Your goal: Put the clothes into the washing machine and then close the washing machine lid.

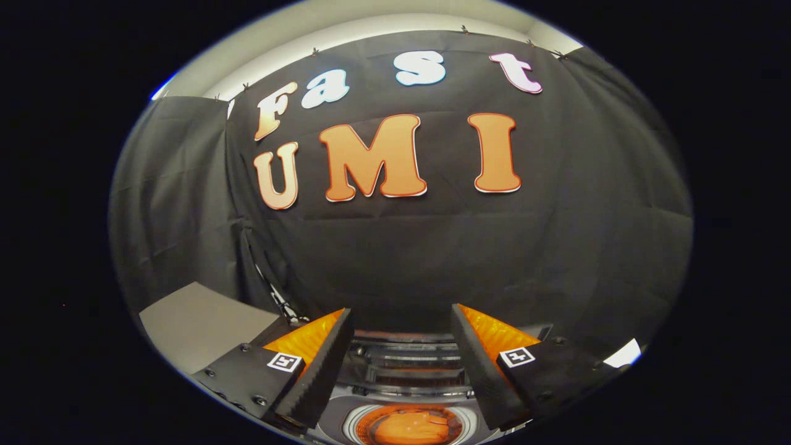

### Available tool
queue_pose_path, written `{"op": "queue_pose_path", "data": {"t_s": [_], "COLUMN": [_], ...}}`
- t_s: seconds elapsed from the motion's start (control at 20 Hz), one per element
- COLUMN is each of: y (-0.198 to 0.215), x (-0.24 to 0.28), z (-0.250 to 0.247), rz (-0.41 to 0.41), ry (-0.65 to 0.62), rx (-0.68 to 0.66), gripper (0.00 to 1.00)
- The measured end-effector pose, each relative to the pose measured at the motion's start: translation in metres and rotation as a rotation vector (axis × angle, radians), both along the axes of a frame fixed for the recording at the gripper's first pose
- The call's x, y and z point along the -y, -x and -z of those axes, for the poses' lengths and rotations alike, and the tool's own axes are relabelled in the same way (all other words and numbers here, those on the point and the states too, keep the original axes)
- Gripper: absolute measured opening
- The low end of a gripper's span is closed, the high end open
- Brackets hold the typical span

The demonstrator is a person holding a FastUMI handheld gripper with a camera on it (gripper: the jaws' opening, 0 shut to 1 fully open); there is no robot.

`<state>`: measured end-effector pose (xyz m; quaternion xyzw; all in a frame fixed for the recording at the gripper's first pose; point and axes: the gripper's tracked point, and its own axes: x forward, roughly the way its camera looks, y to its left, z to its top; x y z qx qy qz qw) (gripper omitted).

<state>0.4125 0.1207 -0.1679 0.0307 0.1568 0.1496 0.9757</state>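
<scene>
Gripper pose: the gripper (401, 346) is held above the washing machine, its camera aimed mostly at the booth's black cloth wall (587, 247), so the machine is seen low down, beneath and between the fingers.

Fingers: two fingers (321, 364) are seen spread wide, one to each side, angled inward toward their tips. Nothing is gripped between them; the tongs are released, and the gap is unoccupied apart from the machine seen below it.

Finger markings: a small square black-and-white marker (284, 361) is carried on each finger's base.

Washing machine: the top of a washing machine (408, 377) is seen through the gap between the fingers. Ridged grey and dark parts are visible at its back edge, just ahead of the fingertips.

Drum opening: a round opening with a pale ring (355, 420) is seen directly under the gap, nearer than the fingertips. The opening is uncovered. Whether the ridged parts behind it belong to a raised lid cannot be told.

Contents: orange clothes (411, 428) are seen lying inside the drum, filling the visible part of the round opening. Folds are faintly visible on the cloth.

Surroundings: a pale flat surface (198, 321) is seen beside the left finger, against the cloth wall. A light ceiling strip (371, 18) is seen above the cloth.
</scene>
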Motion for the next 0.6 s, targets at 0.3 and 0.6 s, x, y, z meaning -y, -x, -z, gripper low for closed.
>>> {"op": "queue_pose_path", "data": {"t_s": [0.3,0.6], "y": [-0.067,-0.104], "x": [-0.012,-0.025], "z": [0.031,0.073], "rz": [0.02,0.044], "ry": [0.051,0.037], "rx": [-0.06,-0.126], "gripper": [1.0,1.0]}}
